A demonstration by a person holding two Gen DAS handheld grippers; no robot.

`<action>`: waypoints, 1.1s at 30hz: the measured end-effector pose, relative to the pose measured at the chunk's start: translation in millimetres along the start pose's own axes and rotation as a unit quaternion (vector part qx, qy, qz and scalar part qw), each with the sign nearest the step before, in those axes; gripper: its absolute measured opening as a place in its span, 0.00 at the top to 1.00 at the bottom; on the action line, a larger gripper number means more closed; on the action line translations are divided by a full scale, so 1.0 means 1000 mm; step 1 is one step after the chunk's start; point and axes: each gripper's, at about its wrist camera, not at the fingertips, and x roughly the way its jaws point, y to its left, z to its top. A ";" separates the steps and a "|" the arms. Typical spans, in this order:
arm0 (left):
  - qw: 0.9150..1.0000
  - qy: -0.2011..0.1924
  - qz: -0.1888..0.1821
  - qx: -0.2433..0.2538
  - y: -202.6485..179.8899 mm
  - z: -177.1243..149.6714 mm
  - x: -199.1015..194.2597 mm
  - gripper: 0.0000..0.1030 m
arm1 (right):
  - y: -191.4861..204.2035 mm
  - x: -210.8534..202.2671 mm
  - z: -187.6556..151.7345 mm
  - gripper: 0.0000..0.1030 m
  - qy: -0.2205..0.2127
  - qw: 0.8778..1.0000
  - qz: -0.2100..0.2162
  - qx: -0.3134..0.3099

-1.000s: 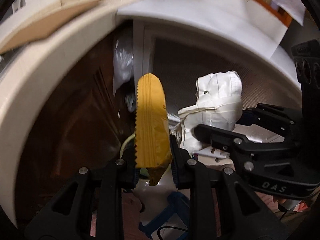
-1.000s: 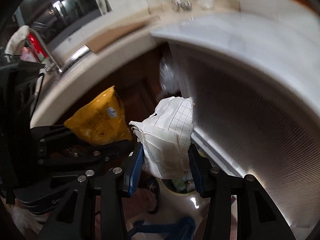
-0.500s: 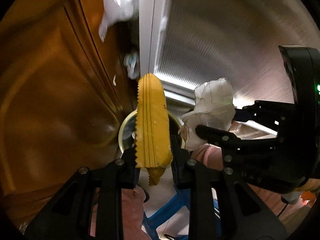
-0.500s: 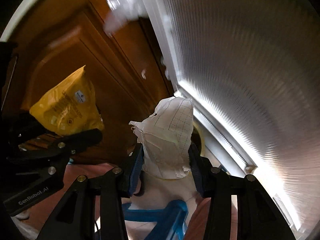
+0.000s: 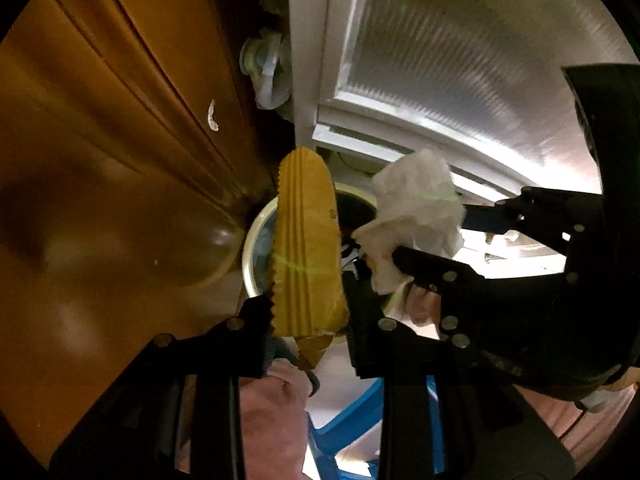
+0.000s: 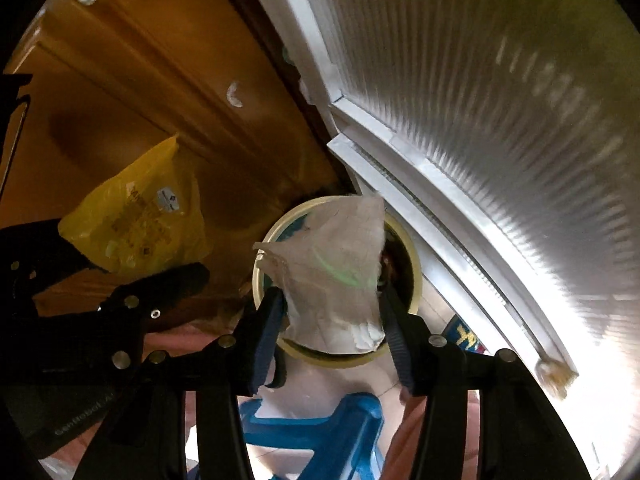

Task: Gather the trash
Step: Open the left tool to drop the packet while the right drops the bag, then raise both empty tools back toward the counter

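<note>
Because both bits of trash hang over the round bin [image 6: 416, 280], my left tongs [image 5: 308, 320] loosen on the yellow packet [image 5: 306, 248] while my right tongs [image 6: 332, 312] spread around the crumpled paper [image 6: 336, 276]

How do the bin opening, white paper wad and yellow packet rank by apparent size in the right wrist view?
1. Bin opening
2. White paper wad and yellow packet: look alike, and the wad's nearness makes it unsure.
</note>
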 end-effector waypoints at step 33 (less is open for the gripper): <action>1.000 0.017 0.024 0.001 -0.003 -0.018 -0.002 0.20 | -0.008 -0.034 -0.023 0.39 0.004 0.999 -0.017 0.031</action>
